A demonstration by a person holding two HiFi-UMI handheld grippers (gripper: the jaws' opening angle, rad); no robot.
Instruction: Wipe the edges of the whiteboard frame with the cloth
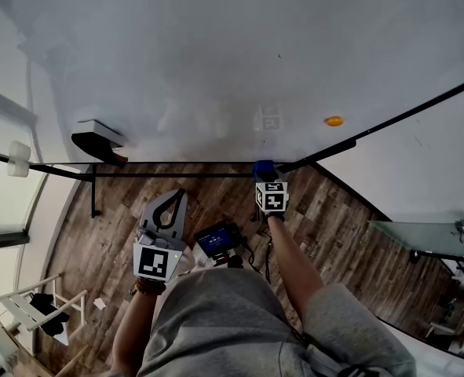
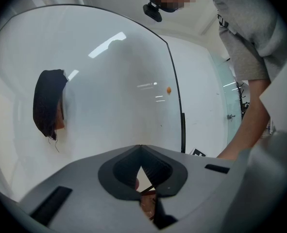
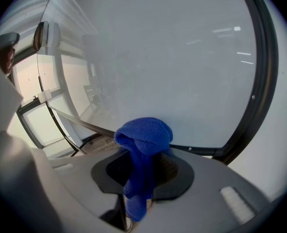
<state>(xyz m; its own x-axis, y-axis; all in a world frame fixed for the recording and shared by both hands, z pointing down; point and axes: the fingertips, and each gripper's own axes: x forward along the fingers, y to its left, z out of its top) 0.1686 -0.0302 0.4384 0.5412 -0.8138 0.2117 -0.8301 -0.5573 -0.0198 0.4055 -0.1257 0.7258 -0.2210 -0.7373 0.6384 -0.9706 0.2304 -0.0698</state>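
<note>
A large whiteboard with a thin black frame fills the upper head view. My right gripper is shut on a blue cloth, and the cloth's bunched end presses on the frame's bottom edge near the lower right corner. My left gripper hangs lower, away from the board, shut with nothing in it. In the left gripper view its jaws meet at the tips.
A black eraser sticks to the board at lower left, also seen as the eraser. An orange magnet sits at right. A black stand bar drops to the wooden floor. A glass table stands at right.
</note>
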